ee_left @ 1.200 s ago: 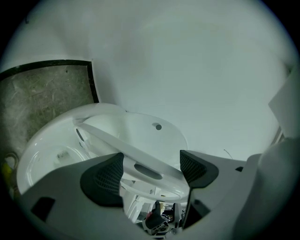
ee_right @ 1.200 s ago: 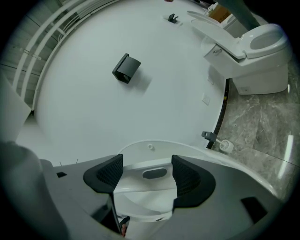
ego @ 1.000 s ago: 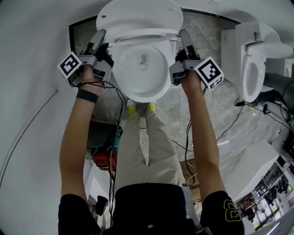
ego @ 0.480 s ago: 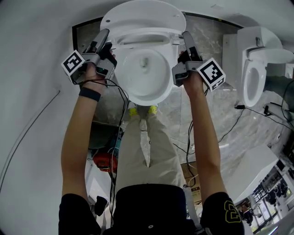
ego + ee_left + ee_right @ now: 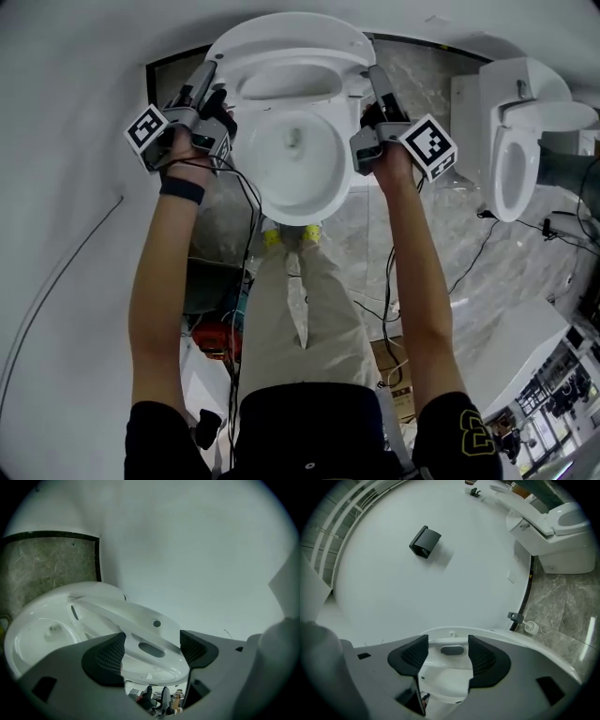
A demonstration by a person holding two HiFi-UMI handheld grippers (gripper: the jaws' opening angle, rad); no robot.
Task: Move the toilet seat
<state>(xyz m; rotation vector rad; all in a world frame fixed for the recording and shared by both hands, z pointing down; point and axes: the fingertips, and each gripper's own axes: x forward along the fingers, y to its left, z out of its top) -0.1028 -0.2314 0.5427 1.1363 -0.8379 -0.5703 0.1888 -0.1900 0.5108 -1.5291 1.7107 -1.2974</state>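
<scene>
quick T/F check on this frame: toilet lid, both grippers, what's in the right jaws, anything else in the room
1. A second toilet stands off to the right in the head view. True.
2. The lid lies flat over the bowl. False: it is raised and the bowl is open to view.
3. The left gripper and right gripper flank the bowl, one on each side. True.
4. Only bare wall shows between the right gripper's jaws. False: the toilet seat is between them, and they have just been closing.
5. The dark wristband is on the right wrist. False: it is on the left wrist.
</scene>
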